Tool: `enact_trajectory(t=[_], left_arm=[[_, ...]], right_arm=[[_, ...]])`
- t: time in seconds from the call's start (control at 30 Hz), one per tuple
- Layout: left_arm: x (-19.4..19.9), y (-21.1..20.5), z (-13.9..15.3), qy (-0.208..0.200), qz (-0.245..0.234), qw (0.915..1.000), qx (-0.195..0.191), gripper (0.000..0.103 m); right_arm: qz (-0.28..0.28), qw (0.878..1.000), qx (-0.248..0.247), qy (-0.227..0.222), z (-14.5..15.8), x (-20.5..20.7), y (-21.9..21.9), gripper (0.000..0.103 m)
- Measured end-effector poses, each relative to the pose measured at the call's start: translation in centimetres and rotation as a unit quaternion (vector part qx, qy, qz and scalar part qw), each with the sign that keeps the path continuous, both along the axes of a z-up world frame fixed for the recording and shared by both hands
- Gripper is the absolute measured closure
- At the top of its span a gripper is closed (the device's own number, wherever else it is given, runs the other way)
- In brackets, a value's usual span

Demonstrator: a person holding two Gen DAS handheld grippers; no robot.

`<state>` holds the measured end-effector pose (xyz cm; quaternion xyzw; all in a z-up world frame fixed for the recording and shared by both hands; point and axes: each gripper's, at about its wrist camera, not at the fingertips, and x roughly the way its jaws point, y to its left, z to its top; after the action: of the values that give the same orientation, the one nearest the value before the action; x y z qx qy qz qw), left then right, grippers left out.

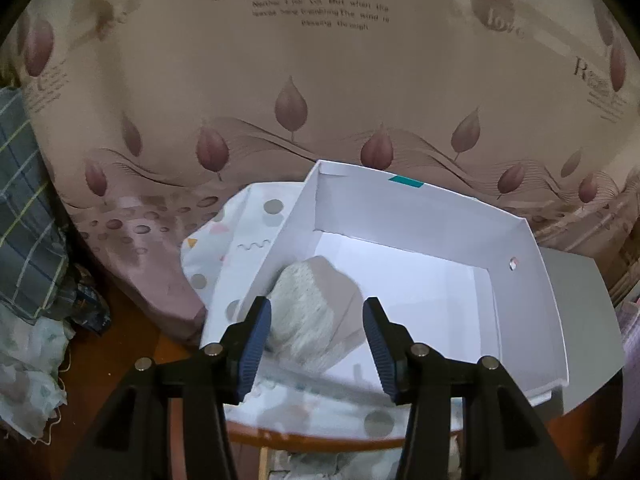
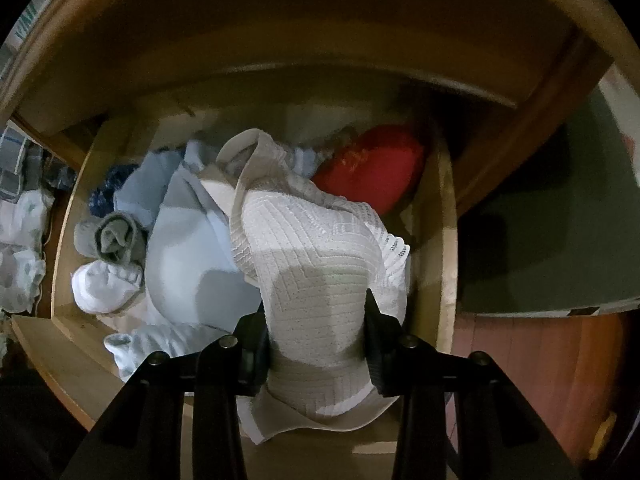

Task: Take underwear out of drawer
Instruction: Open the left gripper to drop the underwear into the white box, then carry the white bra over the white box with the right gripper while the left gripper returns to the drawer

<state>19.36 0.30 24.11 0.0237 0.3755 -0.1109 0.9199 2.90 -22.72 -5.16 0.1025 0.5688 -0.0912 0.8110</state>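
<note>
Underwear in both views: one piece gripped at the drawer, one lying in a white box.

The right hand-held gripper (image 2: pixel 316 344) pinches white knit underwear (image 2: pixel 312 248) above the open wooden drawer (image 2: pixel 448 240) of clothes. The left hand-held gripper (image 1: pixel 318 344) is spread, touching nothing, over a folded grey-white underwear piece (image 1: pixel 316 308) in the white box (image 1: pixel 520 280).

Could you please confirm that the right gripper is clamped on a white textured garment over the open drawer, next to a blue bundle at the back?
Not quite: the bundle at the back is red, as the right wrist view shows. The right gripper is indeed clamped on the white textured garment over the open drawer.
</note>
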Motion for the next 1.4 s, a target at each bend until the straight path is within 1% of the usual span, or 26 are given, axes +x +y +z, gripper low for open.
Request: enact_trajectory(t=[0.13,0.27,0.4,0.5,0.57,0.7,0.77,0.83,0.9,0.93,1.0,1.03,1.1,1.17,1.23,1.3,1.33,1.4], left_arm=[[-3.3,2.3,-0.9,-0.019,0.011,0.9997,0.010,0.054],[-6.1,5.1,-3.5,-0.014,0.036,0.9992,0.010,0.053],[-7.5,7.7,-7.7,0.014,0.072,0.9973,-0.008,0.053],[-7.9,8.9,-11.5,0.041,0.100,0.9941,-0.008,0.053],[-8.1,9.5,-13.9,0.057,0.118,0.9913,-0.011,0.053],[-8.5,10.2,-17.3,0.078,0.139,0.9871,-0.015,0.053],[-8.6,10.4,-18.6,0.086,0.146,0.9855,-0.006,0.053],[-8.6,10.7,-19.1,0.084,0.150,0.9852,0.002,0.053],[-8.5,10.8,-19.2,0.079,0.156,0.9845,0.010,0.053],[-8.5,11.0,-19.2,0.077,0.159,0.9843,0.006,0.053],[-8.5,11.3,-19.2,0.075,0.157,0.9847,-0.005,0.053],[-8.4,11.3,-19.1,0.076,0.155,0.9849,-0.009,0.053],[-8.5,11.3,-18.9,0.075,0.151,0.9857,-0.010,0.053],[-8.4,11.1,-18.7,0.072,0.144,0.9869,-0.010,0.053],[-8.6,10.9,-18.5,0.065,0.141,0.9879,-0.006,0.053],[-8.7,10.7,-18.4,0.060,0.138,0.9887,0.001,0.053],[-8.7,10.7,-18.4,0.058,0.138,0.9887,0.003,0.053],[-8.6,10.8,-18.3,0.057,0.139,0.9886,0.004,0.053]], right_arm=[[0.006,0.999,-0.013,-0.029,1.5,-0.4,0.2,0.068],[0.011,0.999,-0.015,-0.037,3.0,-0.4,0.4,0.068],[0.018,0.999,-0.002,-0.028,4.5,-0.5,1.2,0.068],[0.035,0.999,-0.012,-0.026,6.2,-0.5,1.8,0.068],[0.044,0.999,-0.002,-0.024,7.5,-0.9,1.9,0.068],[0.070,0.997,0.008,-0.022,10.4,-1.8,2.7,0.068],[0.082,0.996,0.010,-0.024,11.9,-2.3,3.2,0.068],[0.092,0.995,0.017,-0.026,13.6,-2.8,3.6,0.068],[0.104,0.994,0.017,-0.038,16.0,-3.4,4.0,0.068],[0.108,0.993,0.013,-0.043,17.0,-3.5,4.1,0.068],[0.113,0.992,0.010,-0.063,19.6,-4.0,4.7,0.068],[0.114,0.990,0.011,-0.076,21.4,-4.2,4.8,0.068],[0.116,0.988,0.004,-0.098,24.2,-4.4,5.0,0.068],[0.117,0.985,-0.010,-0.129,27.6,-4.1,5.2,0.068],[0.113,0.980,-0.027,-0.159,30.7,-3.1,5.1,0.068],[0.107,0.977,-0.041,-0.178,32.9,-1.1,4.8,0.068],[0.100,0.976,-0.048,-0.189,33.9,0.0,4.5,0.068],[0.093,0.974,-0.069,-0.195,34.7,2.2,4.2,0.068]])
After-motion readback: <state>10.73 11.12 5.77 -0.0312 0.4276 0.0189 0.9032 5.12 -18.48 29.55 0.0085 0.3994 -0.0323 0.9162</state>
